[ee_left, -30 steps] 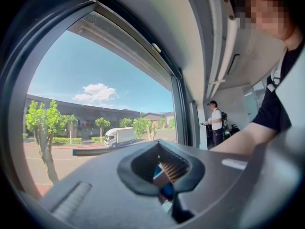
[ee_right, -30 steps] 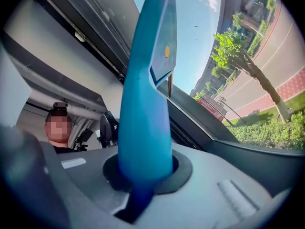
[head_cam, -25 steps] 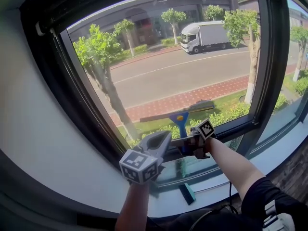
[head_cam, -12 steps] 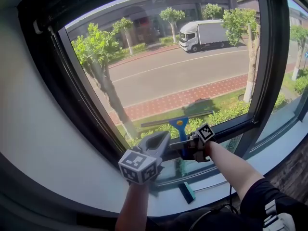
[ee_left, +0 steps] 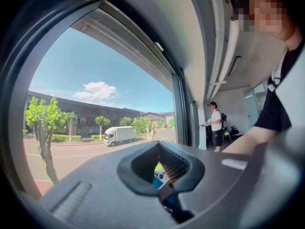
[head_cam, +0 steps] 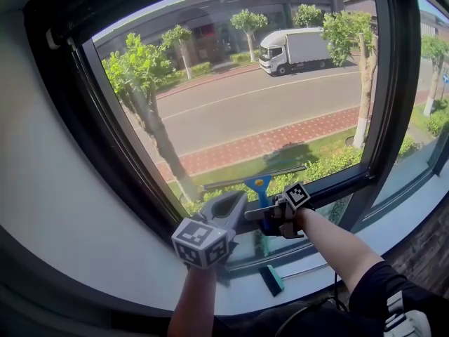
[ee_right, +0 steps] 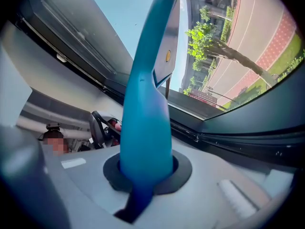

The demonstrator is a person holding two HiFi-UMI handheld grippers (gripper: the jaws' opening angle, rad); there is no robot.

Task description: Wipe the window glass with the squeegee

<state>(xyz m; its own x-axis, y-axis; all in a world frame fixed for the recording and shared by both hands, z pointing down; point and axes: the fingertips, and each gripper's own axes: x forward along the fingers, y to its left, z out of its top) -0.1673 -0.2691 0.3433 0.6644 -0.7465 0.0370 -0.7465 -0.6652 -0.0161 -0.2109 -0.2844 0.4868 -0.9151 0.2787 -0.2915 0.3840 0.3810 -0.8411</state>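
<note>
The right tongs (ee_right: 143, 173) are clamped tight on the handle of the one blue squeegee (head_cam: 259, 182), whose blade lies at 6 o'clock on the window glass (head_cam: 238, 97). The left tongs (ee_left: 164, 189), at the squeegee's 8 o'clock, are closed and hold nothing.

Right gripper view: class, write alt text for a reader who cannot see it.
The right tool is shut on the handle of a blue plastic squeegee, which rises up the middle of the picture towards the window glass. Beyond the glass lie green trees and a road.
</note>
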